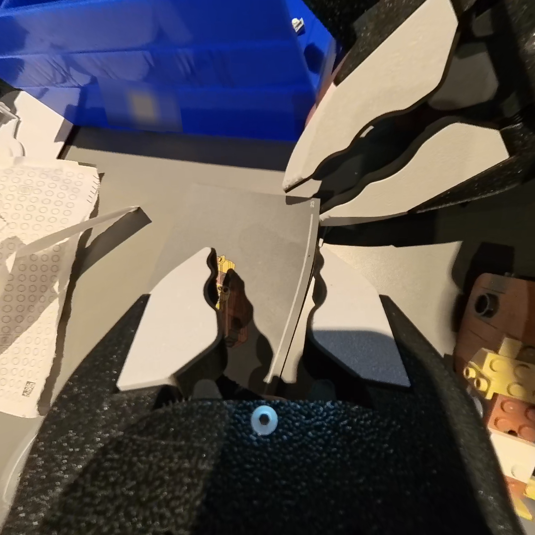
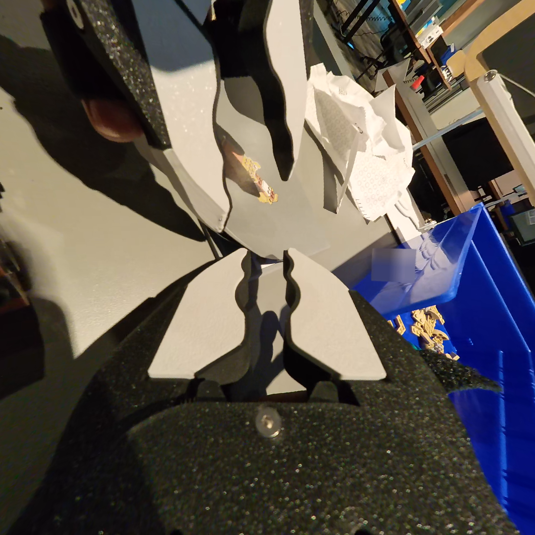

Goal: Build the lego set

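A grey instruction booklet page (image 1: 260, 225) lies on the table, with a printed picture of a brown and yellow model on it. My left gripper (image 1: 266, 252) is open wide and empty, with its fingers over the page. My right gripper (image 1: 304, 199) comes in from the upper right. Its tips stand at the page's numbered corner with a narrow gap between them. In the right wrist view the right gripper (image 2: 267, 254) has the corner of the page (image 2: 260, 225) between its tips, and the left gripper (image 2: 254, 202) is beyond. A partly built brown, yellow and orange lego model (image 1: 506, 362) sits at the right.
A blue plastic bin (image 1: 173, 72) stands behind the booklet, with a small grey piece (image 1: 298, 24) on it. In the right wrist view the bin (image 2: 477, 289) holds tan pieces (image 2: 428, 327). Torn white paper bags (image 1: 34, 260) lie to the left. Shelves and a wooden frame stand beyond the table. My left and right fingertips are right by each other.
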A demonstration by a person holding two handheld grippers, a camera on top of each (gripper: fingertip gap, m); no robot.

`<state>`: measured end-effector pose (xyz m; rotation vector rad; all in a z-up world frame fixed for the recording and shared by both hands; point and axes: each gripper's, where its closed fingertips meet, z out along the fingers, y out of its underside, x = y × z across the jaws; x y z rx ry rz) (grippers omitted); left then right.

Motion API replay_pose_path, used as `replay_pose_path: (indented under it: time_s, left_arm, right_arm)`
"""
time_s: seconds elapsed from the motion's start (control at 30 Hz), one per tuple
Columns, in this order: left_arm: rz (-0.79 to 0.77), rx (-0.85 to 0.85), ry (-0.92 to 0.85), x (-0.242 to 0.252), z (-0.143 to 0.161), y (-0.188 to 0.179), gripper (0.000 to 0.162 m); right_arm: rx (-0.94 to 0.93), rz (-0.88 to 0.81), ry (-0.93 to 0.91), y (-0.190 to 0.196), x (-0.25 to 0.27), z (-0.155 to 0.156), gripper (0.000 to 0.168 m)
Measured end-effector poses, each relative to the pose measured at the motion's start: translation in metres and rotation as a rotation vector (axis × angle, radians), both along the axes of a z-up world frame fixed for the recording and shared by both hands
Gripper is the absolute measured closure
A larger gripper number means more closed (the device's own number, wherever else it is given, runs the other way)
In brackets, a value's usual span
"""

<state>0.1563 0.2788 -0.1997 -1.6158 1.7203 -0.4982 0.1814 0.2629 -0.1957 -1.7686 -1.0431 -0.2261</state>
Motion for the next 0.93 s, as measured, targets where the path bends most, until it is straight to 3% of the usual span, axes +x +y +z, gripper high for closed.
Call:
replay_pose_path:
  time_s: [0.6,0.73,0.93]
  left_arm:
    - [0.04,0.008,-0.018,-0.003,0.006,0.007,0.1]
    - [0.058,-0.003,-0.024,-0.004,0.006,0.009,0.1]
    - [0.064,0.001,-0.025,-0.005,0.008,0.01,0.101]
  right_arm:
    - [-0.03,-0.026,0.074,-0.007,0.005,0.008,0.136]
    - [-0.017,-0.069,0.111,-0.006,0.005,0.017,0.138]
    - [-0.043,-0.151,0.062,0.001,0.0,0.007,0.144]
